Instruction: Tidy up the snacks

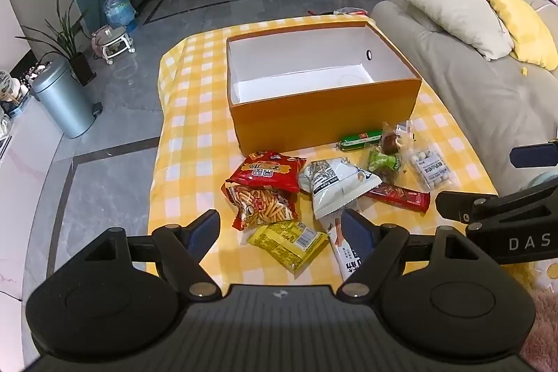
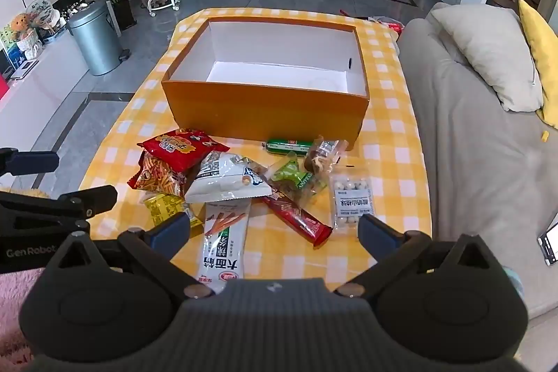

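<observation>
While hovering over the near table edge: both grippers empty, neither touching a packet.
Left gripper: fingers spread wide, nothing between, above the yellow packet.
Right gripper: fingers released, spread over the long white stick-snack packet and red bar wrapper.
Orange box: lidless, white inside, at the far end of the yellow checked tablecloth.
Snack pile: just in front of the box; red bag lying on the clear chip-stick bag, white pouch beside, green sausage near the box wall, bag of white balls rightmost.
Sofa: right of the table.
</observation>
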`<state>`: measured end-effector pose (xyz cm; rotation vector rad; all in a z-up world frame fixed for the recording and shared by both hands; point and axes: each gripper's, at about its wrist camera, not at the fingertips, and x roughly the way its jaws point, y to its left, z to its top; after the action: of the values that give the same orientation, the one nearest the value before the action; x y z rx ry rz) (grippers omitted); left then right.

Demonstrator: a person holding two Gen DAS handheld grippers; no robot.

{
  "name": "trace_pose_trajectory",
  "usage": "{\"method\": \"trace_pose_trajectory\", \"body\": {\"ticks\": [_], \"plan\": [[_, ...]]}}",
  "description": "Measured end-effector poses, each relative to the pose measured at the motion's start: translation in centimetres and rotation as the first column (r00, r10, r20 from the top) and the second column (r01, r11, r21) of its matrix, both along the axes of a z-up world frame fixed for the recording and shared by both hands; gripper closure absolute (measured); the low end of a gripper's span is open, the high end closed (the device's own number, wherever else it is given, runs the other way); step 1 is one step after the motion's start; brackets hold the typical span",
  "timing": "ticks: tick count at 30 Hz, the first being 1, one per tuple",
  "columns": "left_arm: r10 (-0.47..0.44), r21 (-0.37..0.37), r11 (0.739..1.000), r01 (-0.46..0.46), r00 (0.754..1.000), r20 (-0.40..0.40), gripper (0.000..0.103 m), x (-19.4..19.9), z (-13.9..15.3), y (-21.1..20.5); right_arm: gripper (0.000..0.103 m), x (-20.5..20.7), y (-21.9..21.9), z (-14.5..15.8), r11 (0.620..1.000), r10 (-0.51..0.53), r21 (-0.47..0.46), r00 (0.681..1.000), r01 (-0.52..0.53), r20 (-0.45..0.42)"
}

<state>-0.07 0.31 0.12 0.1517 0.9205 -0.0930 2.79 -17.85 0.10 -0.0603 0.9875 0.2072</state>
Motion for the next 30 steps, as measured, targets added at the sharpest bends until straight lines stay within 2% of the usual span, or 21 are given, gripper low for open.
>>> {"method": "trace_pose_trajectory", "body": {"ticks": [9,10,30], "plan": [[0.016,-0.017,1.0,-0.016,1.0,-0.006,0.01,-0.8,0.1,0.6,0.004,-0.2,0.1,0.1,1.0,0.009,0.002,1.0,-0.009,-0.004],[0.011,-0.006,1.0,-0.011,1.0,-0.018,0.01,0.1,-0.3,0.4,0.004,0.1,0.0,0.0,1.0,0.009,0.003,1.0,-0.009,-0.006],[0.019,-0.017,1.0,-0.02,0.999,-0.029,0.01,0.2,-0.6,0.7,0.004,0.1,0.9,0.1,1.0,0.014,-0.007,1.0,-0.014,-0.01]]}}
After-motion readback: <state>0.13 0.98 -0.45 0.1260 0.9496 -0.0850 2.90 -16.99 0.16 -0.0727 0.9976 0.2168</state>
